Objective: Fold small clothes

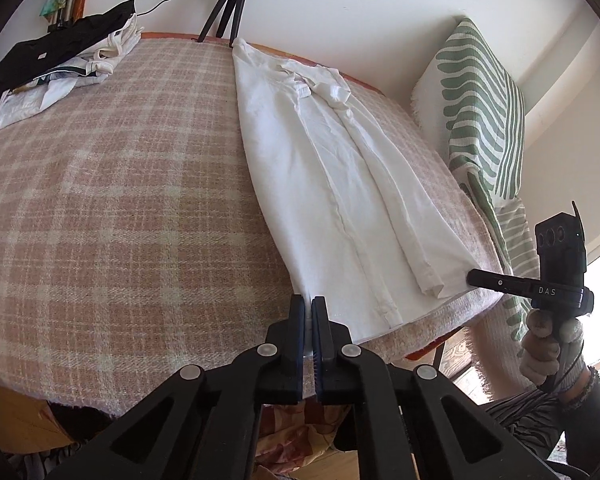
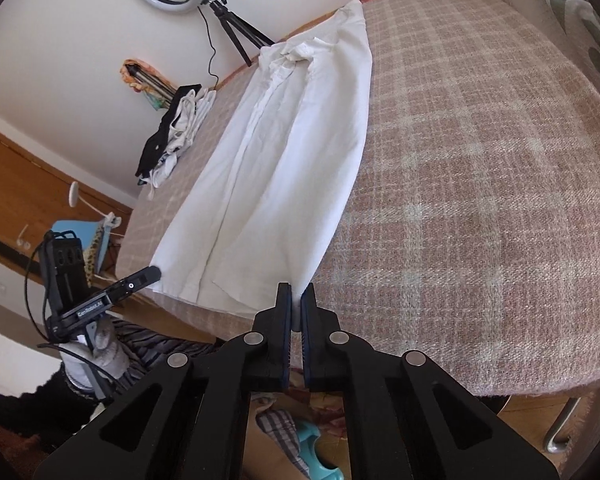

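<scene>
2 near corners of the white shirt (image 1: 340, 184) pinched: left gripper (image 1: 308, 304), right gripper (image 2: 296, 292).

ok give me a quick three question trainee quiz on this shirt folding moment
1. True or false: both grippers are shut on the near hem of the white shirt.
2. What stands at the table's far edge? A) a tripod B) a kettle C) a laundry basket
3. Fill in: the pile of dark and white clothes lies on the ____ blanket.

Key:
1. True; the left gripper pinches one corner, the right gripper the other.
2. A, the tripod.
3. Plaid.
</scene>
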{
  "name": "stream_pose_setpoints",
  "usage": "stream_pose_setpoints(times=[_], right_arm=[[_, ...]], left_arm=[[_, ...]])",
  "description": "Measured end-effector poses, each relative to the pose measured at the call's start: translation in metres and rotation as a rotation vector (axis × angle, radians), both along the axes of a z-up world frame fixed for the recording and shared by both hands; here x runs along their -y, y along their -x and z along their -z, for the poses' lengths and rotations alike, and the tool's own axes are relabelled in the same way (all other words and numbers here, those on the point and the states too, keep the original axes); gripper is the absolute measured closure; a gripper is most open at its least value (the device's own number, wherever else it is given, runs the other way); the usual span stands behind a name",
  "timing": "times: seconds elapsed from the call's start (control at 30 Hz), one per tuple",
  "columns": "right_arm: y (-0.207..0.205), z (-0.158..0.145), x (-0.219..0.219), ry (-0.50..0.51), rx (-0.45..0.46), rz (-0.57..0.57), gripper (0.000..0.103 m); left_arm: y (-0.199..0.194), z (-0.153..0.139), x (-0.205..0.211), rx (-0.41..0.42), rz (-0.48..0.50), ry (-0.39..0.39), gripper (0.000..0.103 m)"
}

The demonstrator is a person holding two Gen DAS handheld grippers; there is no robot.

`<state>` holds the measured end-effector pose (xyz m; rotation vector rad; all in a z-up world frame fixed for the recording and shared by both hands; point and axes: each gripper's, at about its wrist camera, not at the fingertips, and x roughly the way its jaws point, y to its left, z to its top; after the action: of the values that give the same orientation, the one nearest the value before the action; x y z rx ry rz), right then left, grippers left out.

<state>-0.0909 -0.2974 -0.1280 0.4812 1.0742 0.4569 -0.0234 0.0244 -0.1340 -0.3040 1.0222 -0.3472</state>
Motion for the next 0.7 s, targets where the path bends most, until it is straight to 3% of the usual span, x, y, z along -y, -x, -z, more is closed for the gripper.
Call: stream_pose_setpoints(times=[0.13,0.33,0.7], right_arm=[[-0.006,0.013,-0.006,0.021,-0.050,-0.008,0.100],[-0.020,-0.006,-0.007,-0.066,0.001,0.029,0.100],[-0.077,-0.033,0.001,-0.070,0.071,0.124,0.100]], left_arm=[[-0.009,0.008,0.003,-0.038,-0.004,0.012,0.103],[-0.023,-0.019,0.000,0.024,-0.002,-0.002,0.103],[-0.093,-0.045,-0.004,0.096,-0.019,-0.049,0.103]])
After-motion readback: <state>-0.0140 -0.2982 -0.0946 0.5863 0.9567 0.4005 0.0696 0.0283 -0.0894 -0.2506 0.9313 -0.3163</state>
